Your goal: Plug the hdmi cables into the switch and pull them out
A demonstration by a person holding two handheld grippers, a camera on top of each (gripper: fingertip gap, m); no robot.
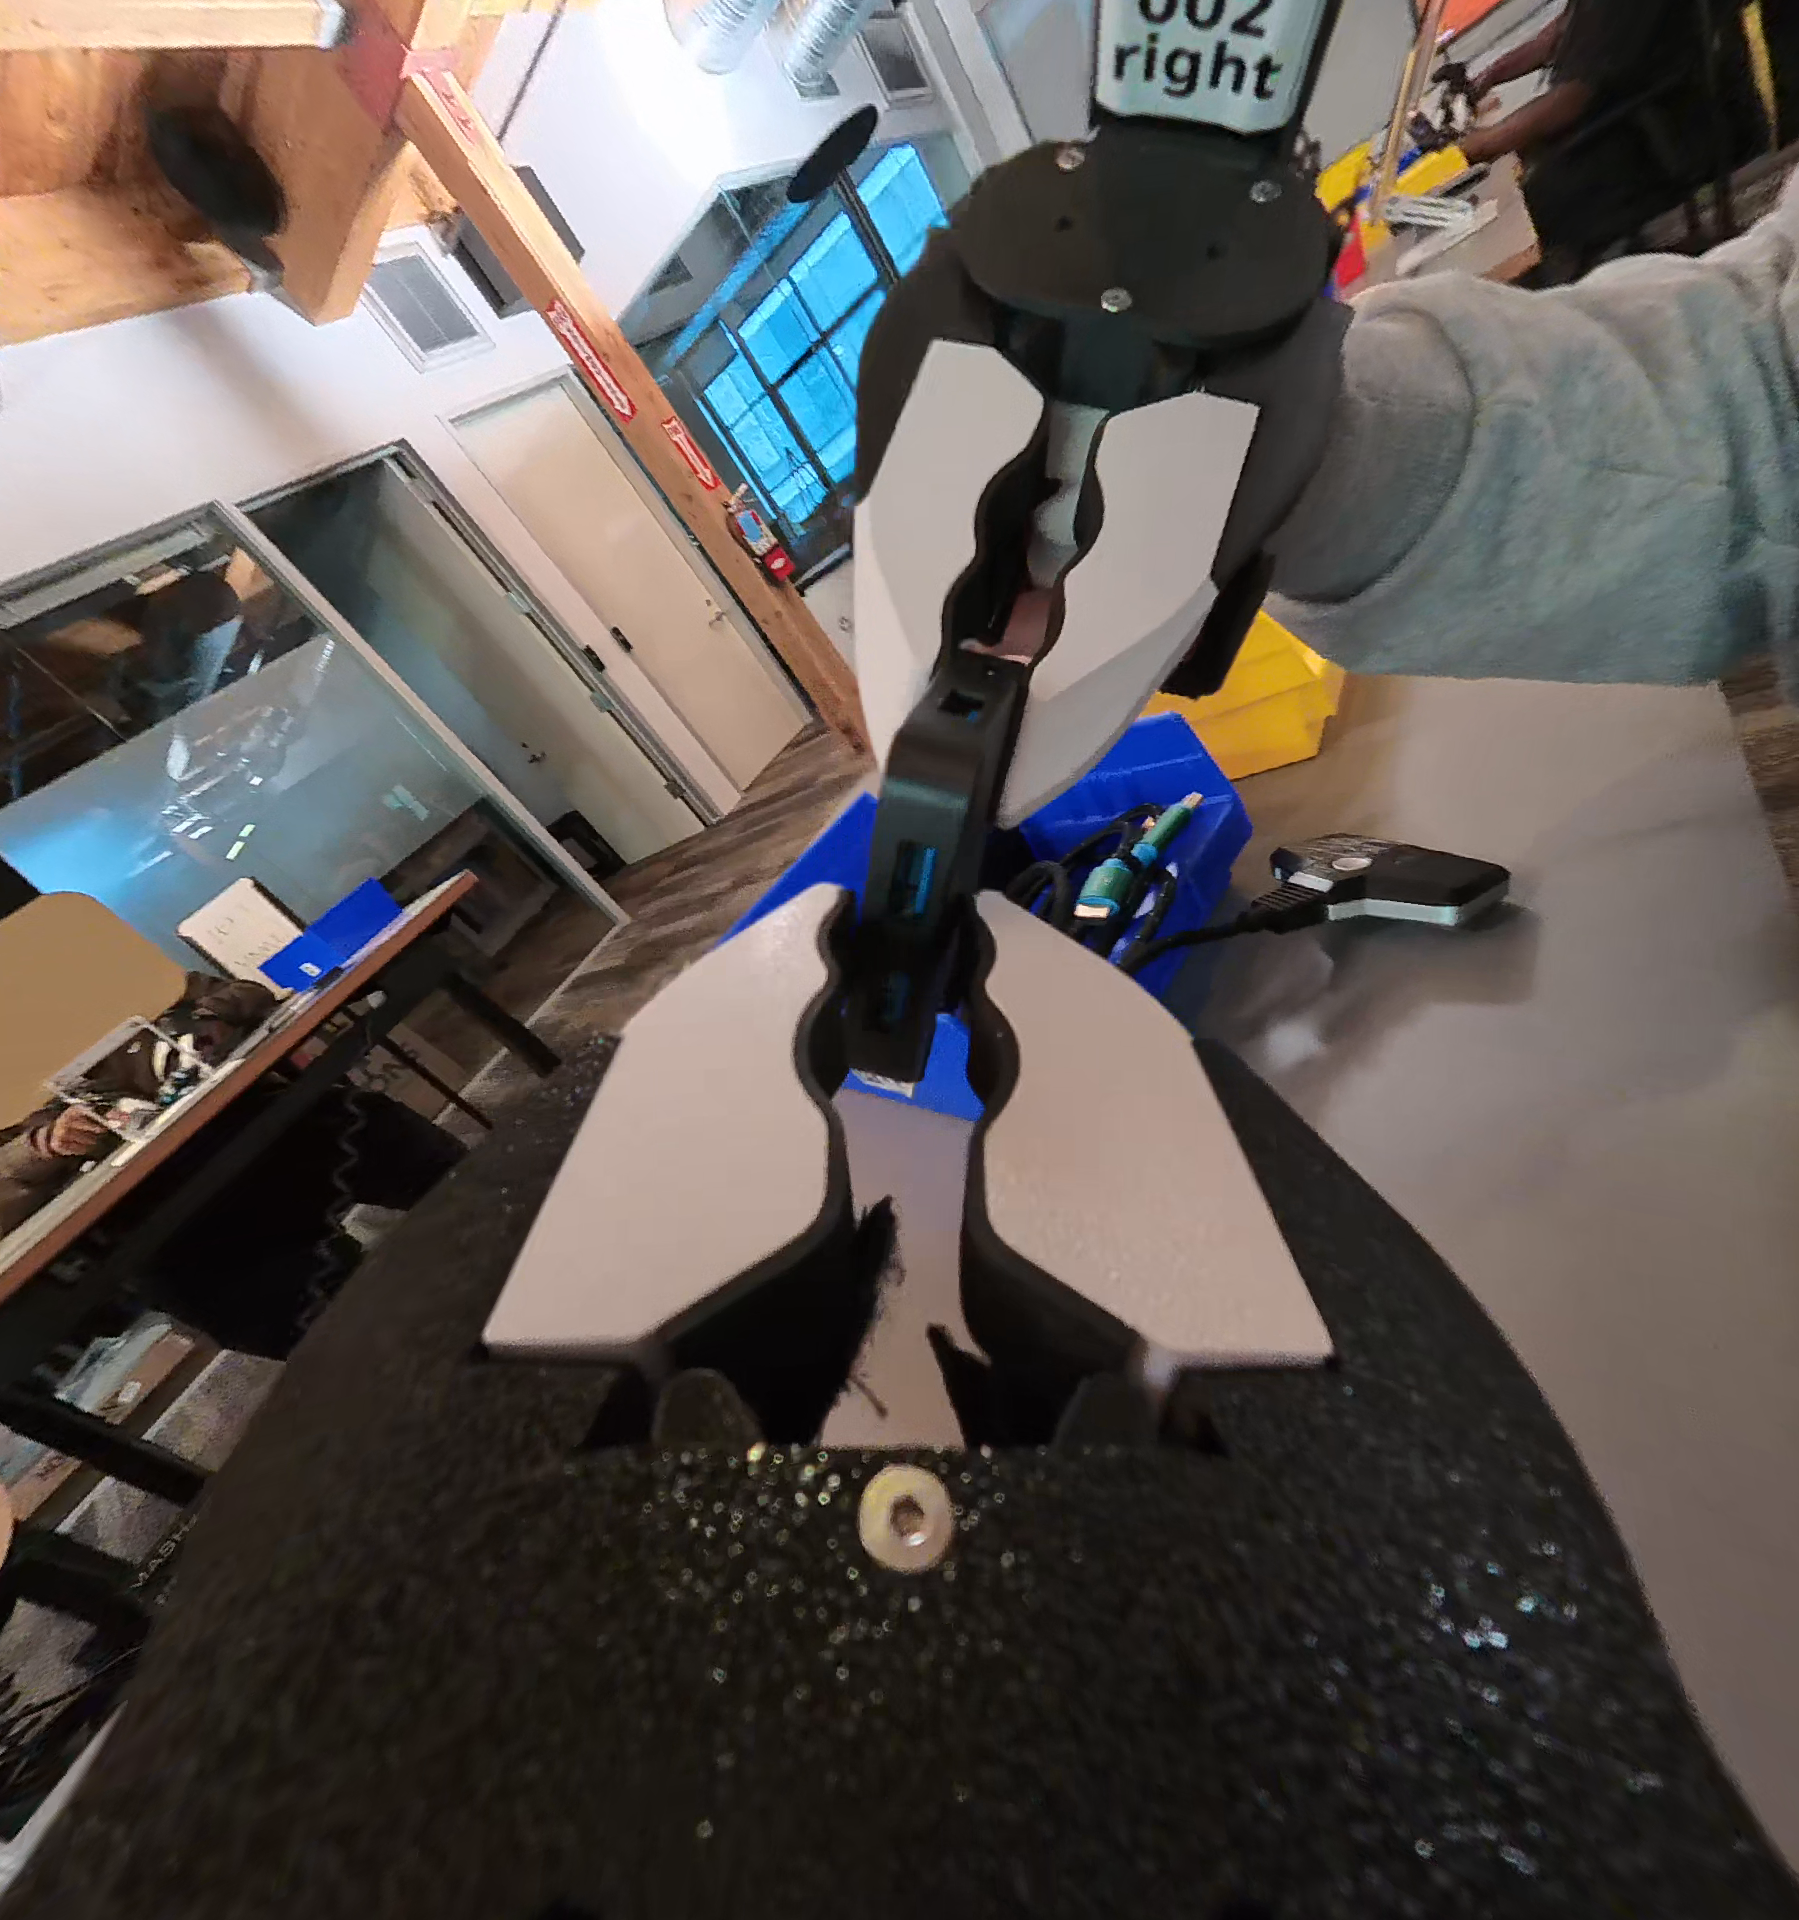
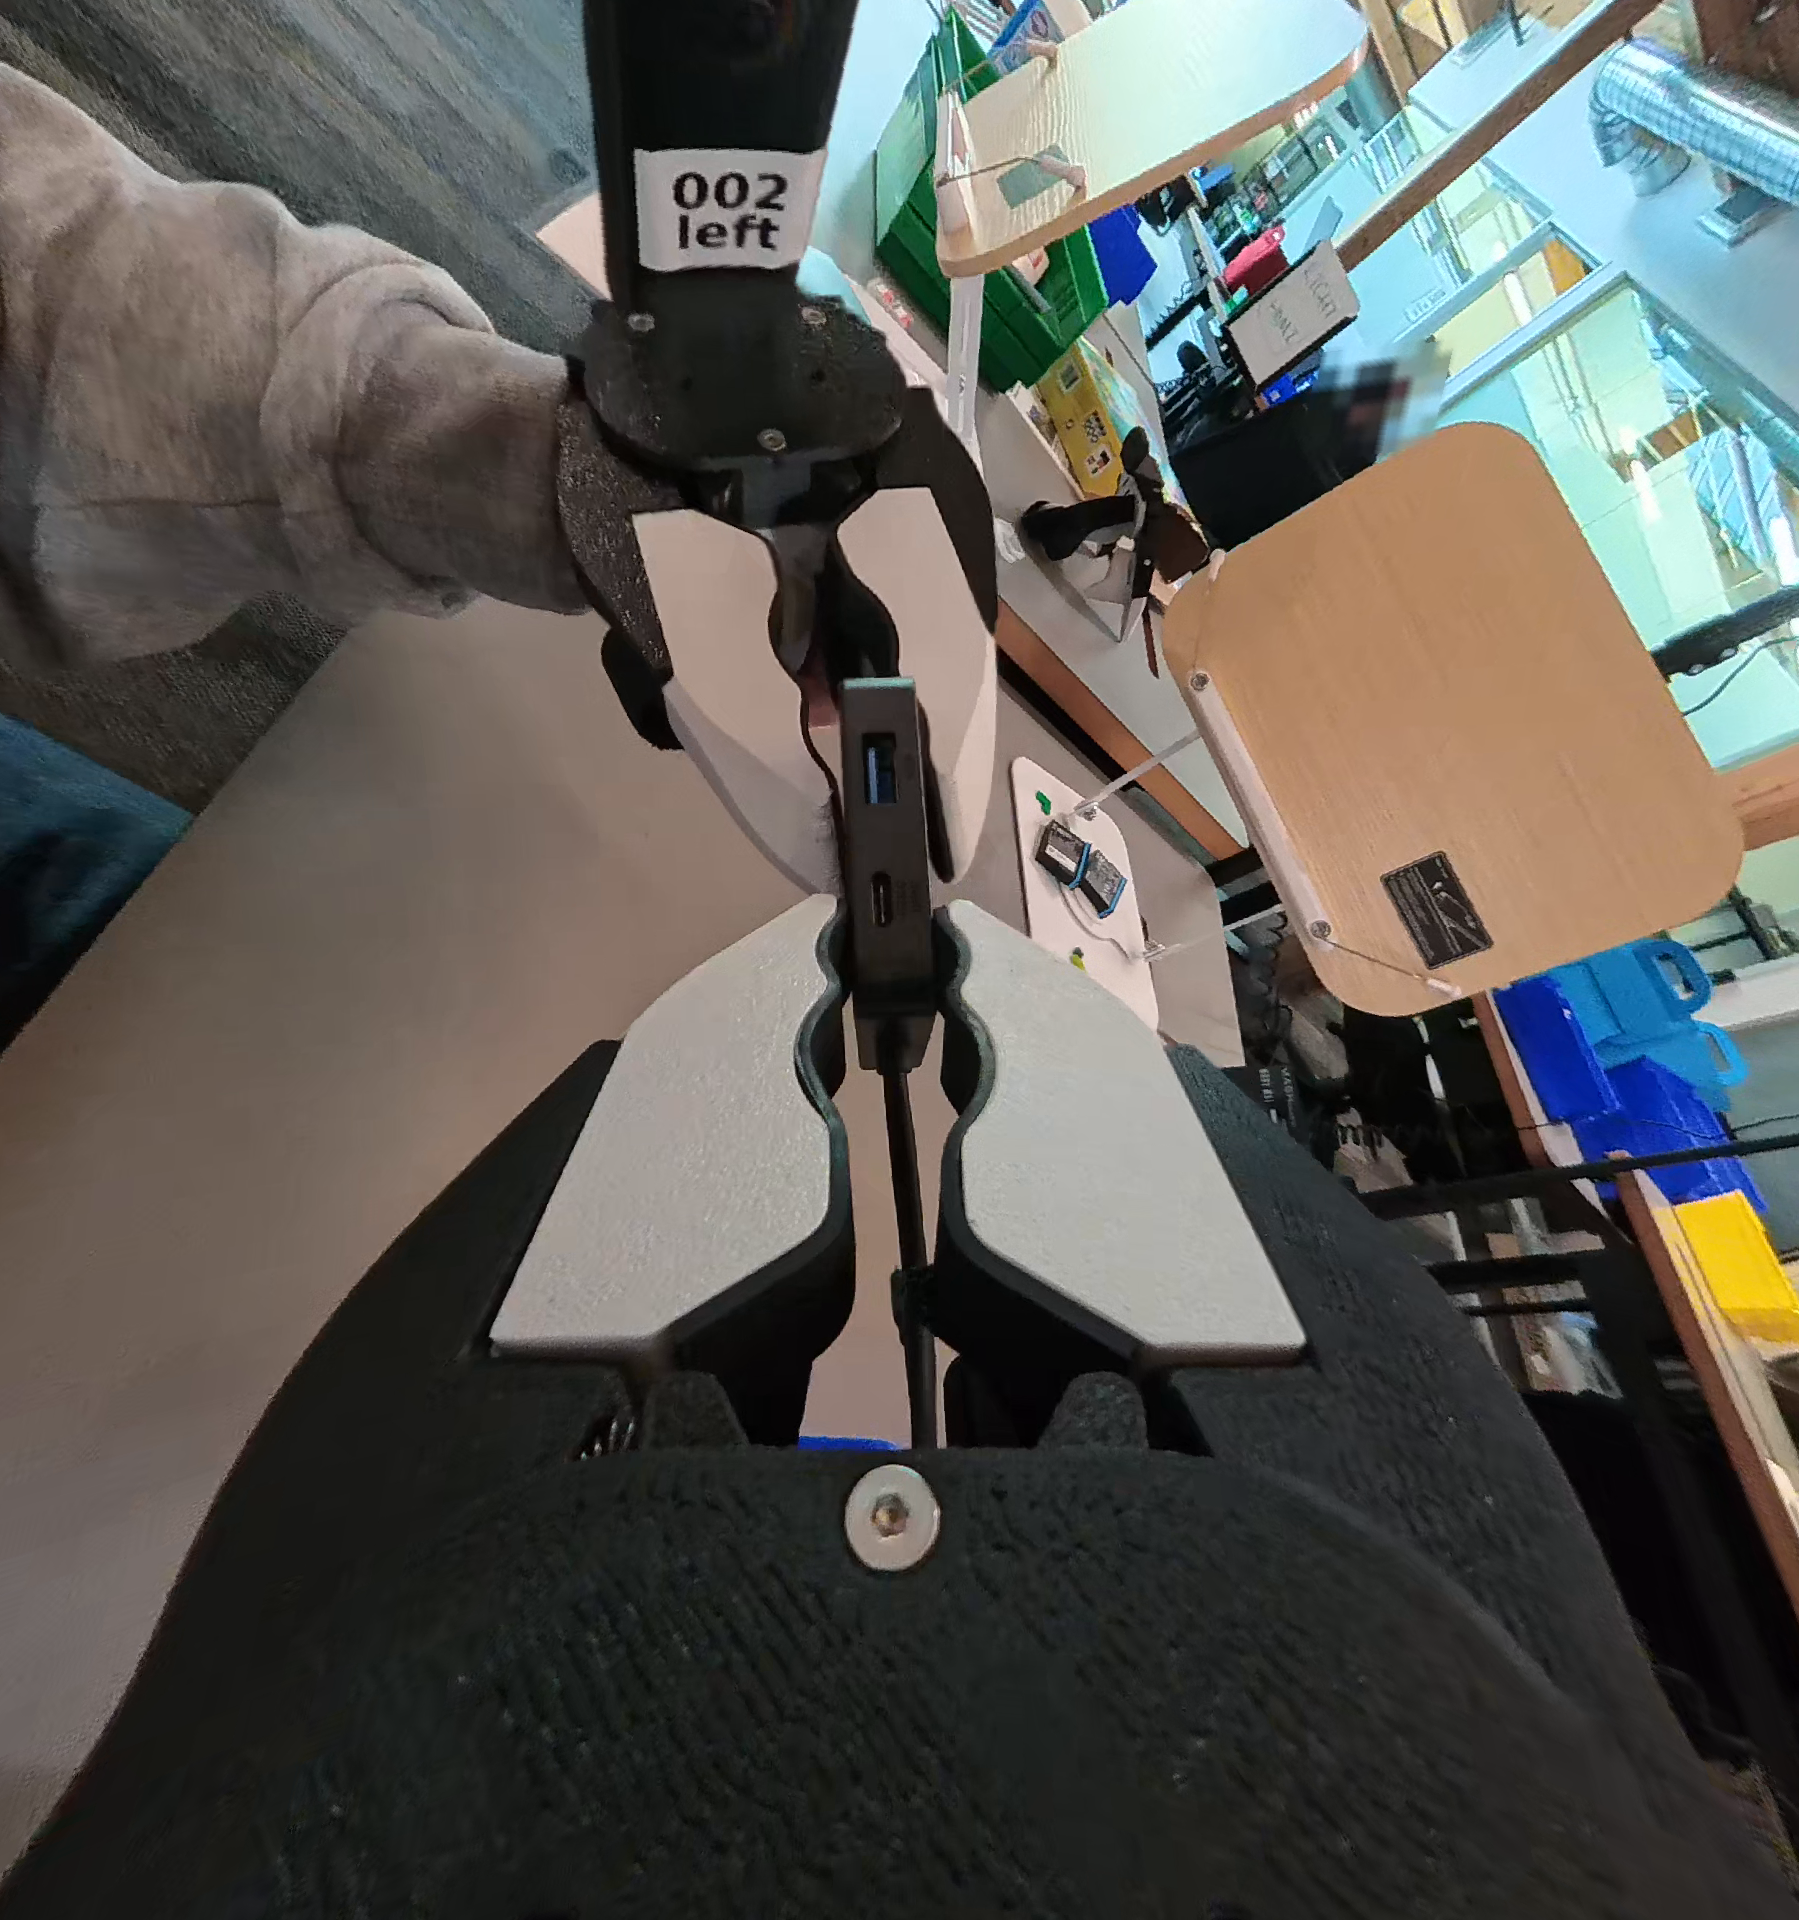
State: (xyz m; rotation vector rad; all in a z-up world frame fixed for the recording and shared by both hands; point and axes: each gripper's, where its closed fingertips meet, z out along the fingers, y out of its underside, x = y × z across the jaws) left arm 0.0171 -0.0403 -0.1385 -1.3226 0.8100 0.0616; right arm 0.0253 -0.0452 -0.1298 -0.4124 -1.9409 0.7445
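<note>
- Hub [image 2: 882, 883], a slim dark grey adapter with several ports on its narrow side, hangs in the air above the grey surface [image 1: 1497, 1195], held from both ends.
- Right claw [image 2: 887, 961] is closed on the cable end of the hub; both pads press on its two flat sides, and the black cable [image 2: 905, 1226] runs back between the fingers toward the camera.
- Left claw [image 1: 900, 966] is closed on the other end of the hub; its two fingers [image 1: 729, 1039] sit tight against the body, which stands between them.
- In the left wrist view the right claw [image 1: 988, 686] comes from above, and a grey sleeve [image 1: 1601, 468] is behind it.
- Below the hub in this view stands a blue bin [image 1: 1175, 769] with a bundle of cables [image 1: 1123, 873]; some plugs are green and teal.
- A yellow bin [image 1: 1259, 707] stands just behind the blue one.
- To the right of the blue bin, a second dark adapter [image 1: 1394, 883] lies flat on the surface, and its cable leads toward the bin.
</note>
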